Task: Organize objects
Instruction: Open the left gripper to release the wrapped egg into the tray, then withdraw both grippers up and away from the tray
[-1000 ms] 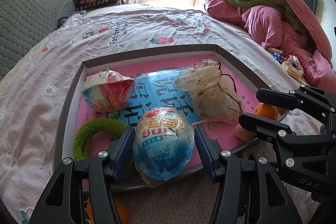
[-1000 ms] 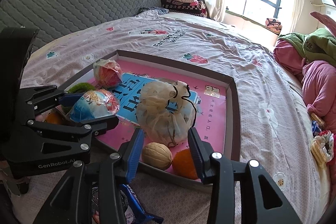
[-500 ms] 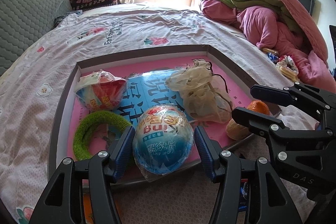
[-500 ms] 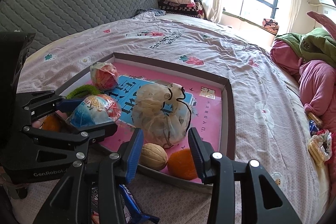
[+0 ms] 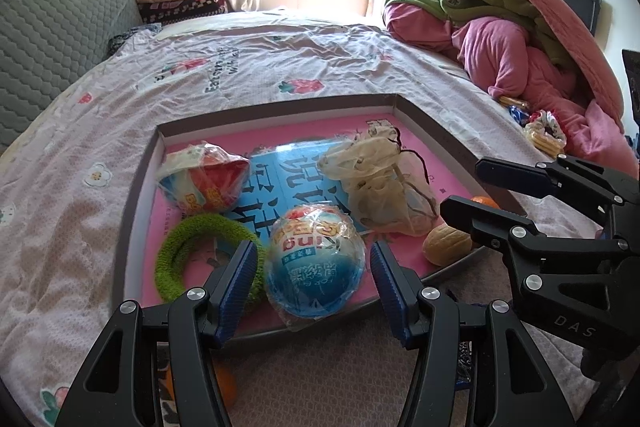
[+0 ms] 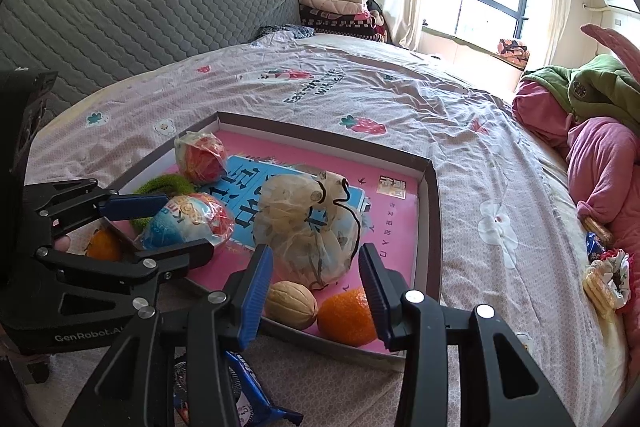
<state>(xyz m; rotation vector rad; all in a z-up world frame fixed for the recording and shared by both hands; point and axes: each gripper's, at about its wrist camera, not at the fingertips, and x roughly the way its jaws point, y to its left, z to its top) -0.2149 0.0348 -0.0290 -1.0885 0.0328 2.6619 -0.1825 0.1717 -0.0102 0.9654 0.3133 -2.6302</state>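
2 hand-held grippers hover at the near edge of a shallow cardboard tray [image 5: 140, 187] with a pink floor, which lies on a bed covered by a pale flowered sheet [image 5: 240, 75]. The left gripper [image 5: 312, 267] has its blue-padded fingers [image 5: 240, 279] spread on either side of a round blue and white wrapped ball [image 5: 316, 263]; a narrow gap shows on each side, so the pads do not press it. The ball sits in the tray near its front rim, just beside a green fuzzy ring [image 5: 180, 259]. Behind them lies a second wrapped ball, red and white [image 5: 204, 183], on a blue printed sheet [image 5: 288, 183]. The right gripper [image 6: 316, 287] has its fingers [image 6: 256, 291] spread as well, with nothing pinched between them. Framed between them are a sheer drawstring pouch [image 6: 308, 227], a walnut [image 6: 292, 303] and an orange [image 6: 348, 315], the last 2 side by side against the tray's near wall. A blue snack packet [image 6: 244, 387] lies below the right gripper, outside the tray. Pink and green bedding [image 5: 500, 39] is heaped at the far right of the bed.
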